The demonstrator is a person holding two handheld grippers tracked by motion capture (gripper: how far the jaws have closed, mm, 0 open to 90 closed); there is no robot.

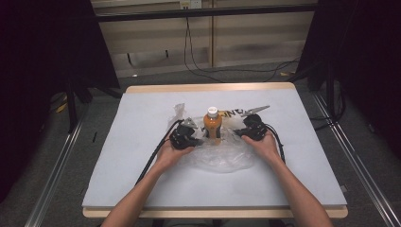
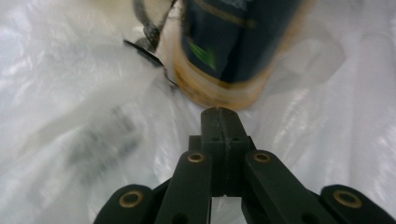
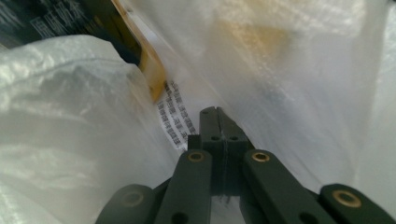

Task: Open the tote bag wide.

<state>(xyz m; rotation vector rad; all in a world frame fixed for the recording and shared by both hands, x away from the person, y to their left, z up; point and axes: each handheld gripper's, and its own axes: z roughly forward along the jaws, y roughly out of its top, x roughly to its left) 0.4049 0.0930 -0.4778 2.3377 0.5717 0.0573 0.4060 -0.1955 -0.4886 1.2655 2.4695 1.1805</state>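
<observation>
Both pairs of jaws are pressed together. The left gripper [image 2: 222, 113] noses in just short of the bottle's [image 2: 233, 46] base, the right gripper [image 3: 215, 111] is buried in plastic bag [image 3: 70, 116] folds; whether film is pinched, impossible to tell. From above, the bottle stands upright mid-table, on the crumpled clear bag, between the grippers. The bag looks thin, soft and slippery, best taken by a bunched edge. The bottle looks rigid, fairly heavy, and tippy; grip its body below the white cap [image 1: 213, 111].
</observation>
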